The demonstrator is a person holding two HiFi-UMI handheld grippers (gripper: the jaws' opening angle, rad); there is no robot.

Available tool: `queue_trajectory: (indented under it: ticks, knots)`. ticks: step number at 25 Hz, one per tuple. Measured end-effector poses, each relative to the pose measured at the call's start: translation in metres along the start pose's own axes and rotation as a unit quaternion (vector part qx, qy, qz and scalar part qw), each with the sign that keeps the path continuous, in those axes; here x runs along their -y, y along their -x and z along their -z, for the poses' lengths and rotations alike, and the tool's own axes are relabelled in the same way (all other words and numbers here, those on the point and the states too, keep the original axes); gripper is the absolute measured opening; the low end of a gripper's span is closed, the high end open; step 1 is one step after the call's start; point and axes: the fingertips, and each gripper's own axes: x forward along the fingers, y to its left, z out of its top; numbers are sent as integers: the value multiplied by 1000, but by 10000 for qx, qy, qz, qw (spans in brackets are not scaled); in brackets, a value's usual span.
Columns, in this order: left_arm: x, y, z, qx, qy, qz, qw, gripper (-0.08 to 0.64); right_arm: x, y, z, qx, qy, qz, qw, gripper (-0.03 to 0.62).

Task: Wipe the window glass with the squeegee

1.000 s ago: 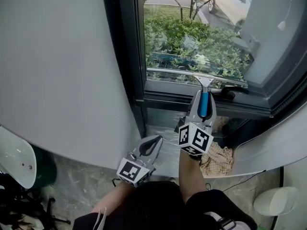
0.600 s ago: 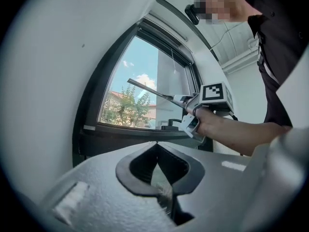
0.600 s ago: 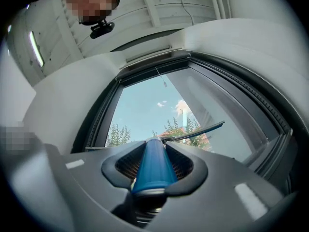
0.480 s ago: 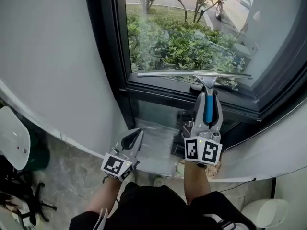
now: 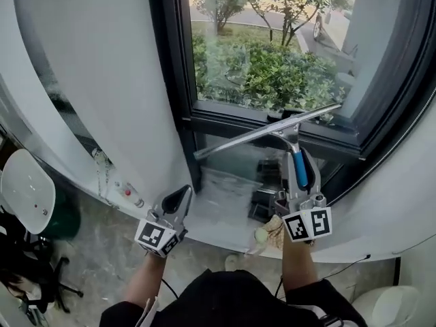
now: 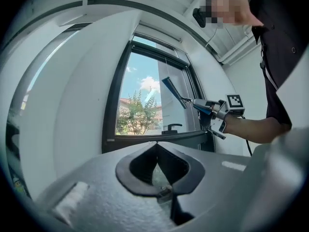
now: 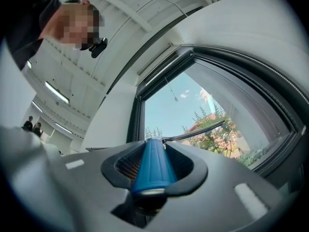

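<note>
The person is wearing a dark shirt (image 6: 285, 47). The grey left gripper (image 5: 178, 197) and right gripper (image 5: 300, 162), dark-rimmed at the jaws, are each carrying a white cube (image 5: 157, 237) with black markers.

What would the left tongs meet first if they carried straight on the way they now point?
Probably the dark window frame below the glass; nothing nearer shows, though depth is unclear.

the right gripper (image 5: 299, 161) is clamped on the squeegee's blue handle (image 7: 152, 170) and reaches forward, ahead of the left gripper (image 5: 183, 192). the left gripper's jaws are together on nothing. the left forearm (image 5: 144, 281) and right forearm (image 5: 300, 268) trail behind their grippers.
</note>
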Motion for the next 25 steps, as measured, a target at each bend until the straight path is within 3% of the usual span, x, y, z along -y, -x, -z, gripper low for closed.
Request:
queue_trajectory:
  ticks: [6, 14, 25]
  knots:
    - [21, 79, 11, -87, 198, 3, 9998, 2, -47, 73, 5, -450, -547, -131, 9974, 133]
    - [54, 166, 18, -334, 371, -35, 9987, 2, -128, 157, -6, -905, -413, -713, 9925, 133]
    - [84, 201, 5, -255, 232, -339, 9988, 2, -169, 188, -24, -983, -714, -1772, 9767, 133]
